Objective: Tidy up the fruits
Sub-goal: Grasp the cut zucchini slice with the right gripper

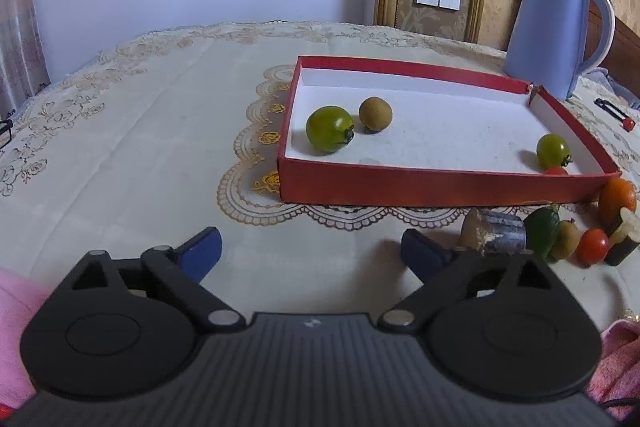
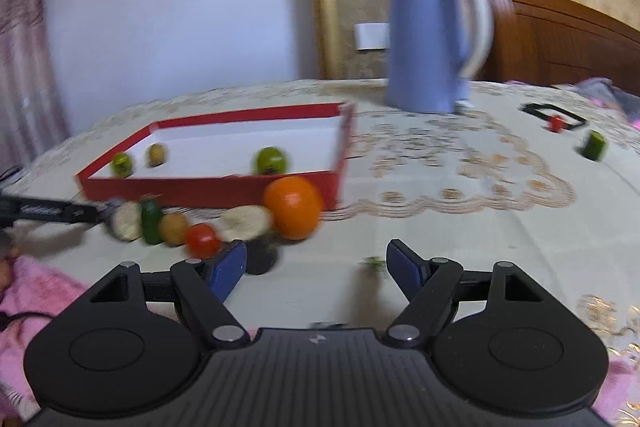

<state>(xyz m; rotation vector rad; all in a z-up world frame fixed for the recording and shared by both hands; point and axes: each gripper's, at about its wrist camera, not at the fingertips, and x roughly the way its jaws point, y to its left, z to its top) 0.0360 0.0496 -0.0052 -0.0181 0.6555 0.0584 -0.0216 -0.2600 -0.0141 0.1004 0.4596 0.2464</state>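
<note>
A red box (image 1: 400, 183) with a white floor holds a large green tomato (image 1: 329, 129), a brown round fruit (image 1: 375, 113), a smaller green tomato (image 1: 553, 150) and a red tomato (image 1: 555, 171) half hidden by the near wall. A row lies in front of the box: an orange (image 2: 294, 207), a pale slice (image 2: 246, 223), a red tomato (image 2: 203, 239), a brown fruit (image 2: 173, 228) and a green piece (image 2: 151, 221). My left gripper (image 1: 312, 247) stands open over bare cloth, left of that row. My right gripper (image 2: 316, 259) is open too, just below and right of the orange, holding nothing.
A blue kettle (image 2: 428, 43) stands behind the box. At the far right lie a cucumber piece (image 2: 595, 145) and a black frame with a small red item (image 2: 555, 123). A green stem scrap (image 2: 374, 263) lies near my right finger. Pink cloth (image 1: 16, 307) borders the near edge.
</note>
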